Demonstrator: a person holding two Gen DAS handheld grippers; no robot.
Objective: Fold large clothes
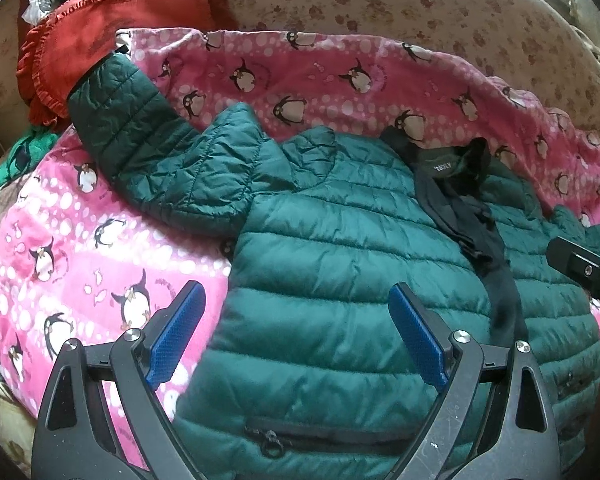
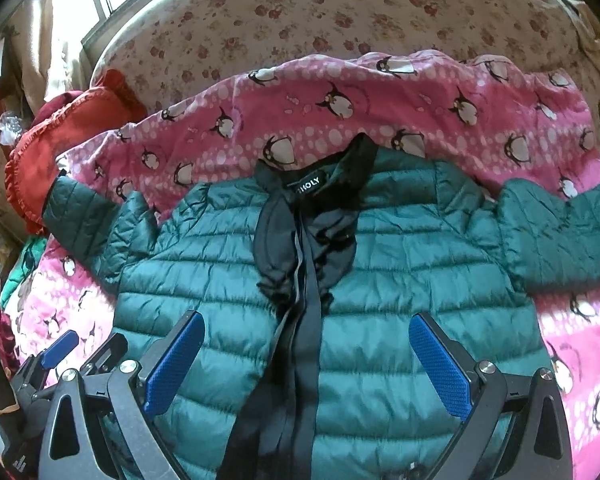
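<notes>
Floral bedding (image 2: 340, 8) covered the bed, and over it lay a pink penguin-print blanket (image 2: 440, 108) that carried the work. On that blanket a dark green quilted jacket (image 2: 400, 280) lay spread face up, collar away from the cameras, its black front placket (image 2: 300, 300) running down the middle and a label showing inside the neck. One sleeve (image 1: 140, 136) stretched out to the left towards a red frilled cushion (image 1: 112, 32), rumpled and bent at the shoulder; the other sleeve (image 2: 560, 232) reached out to the right. The left tongs (image 1: 296, 332) hovered over the jacket's left edge near a zipped pocket (image 1: 300, 436), spread wide and gripping nothing. The right tongs (image 2: 306, 360) hung over the lower front, straddling the placket, likewise wide apart and empty. No fold looked started. The risks from here seemed to lie in the fabric: the shell looked slick and puffy, so a shallow pinch might slide off, or catch only the top layer and drag the front open instead of turning the whole side. The creased left sleeve could fold in crooked if not flattened first, and the soft blanket beneath might get pinched along with the jacket and bunch up.
</notes>
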